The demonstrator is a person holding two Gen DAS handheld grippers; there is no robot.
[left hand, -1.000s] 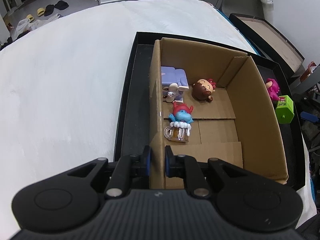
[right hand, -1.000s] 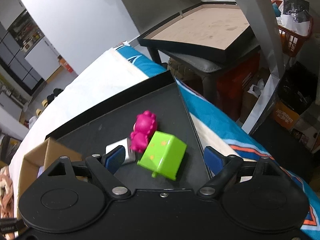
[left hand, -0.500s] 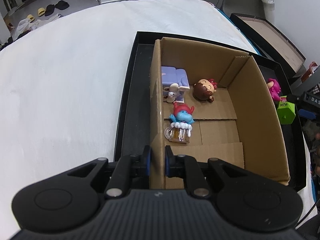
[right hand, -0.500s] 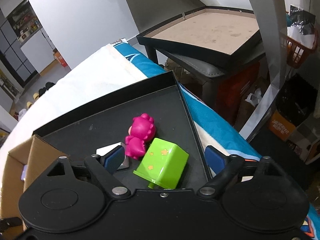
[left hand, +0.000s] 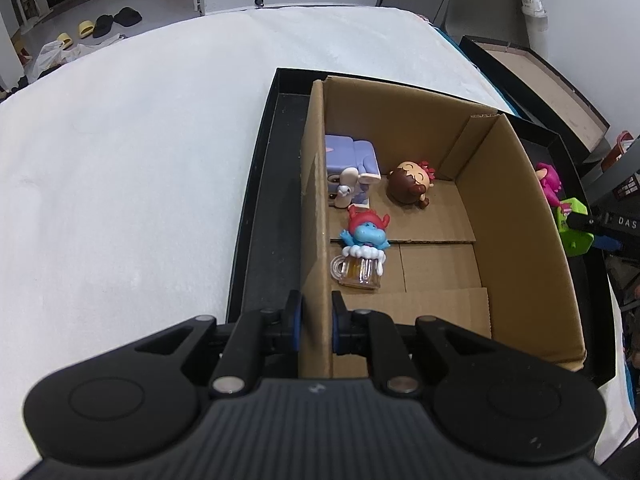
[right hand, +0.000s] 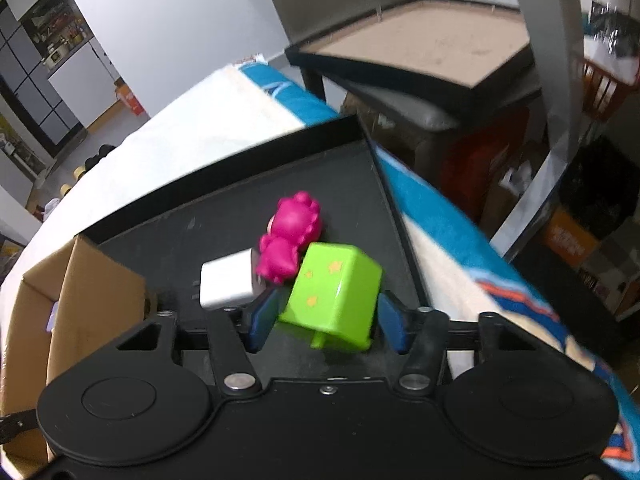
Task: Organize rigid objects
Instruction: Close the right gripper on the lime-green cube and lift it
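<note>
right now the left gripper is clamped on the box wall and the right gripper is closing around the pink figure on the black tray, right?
Not quite. The right gripper is closing around the green block, not the pink figure, which lies just beyond it on the black tray; the right wrist view shows this. The left gripper is indeed clamped on the box wall.
</note>
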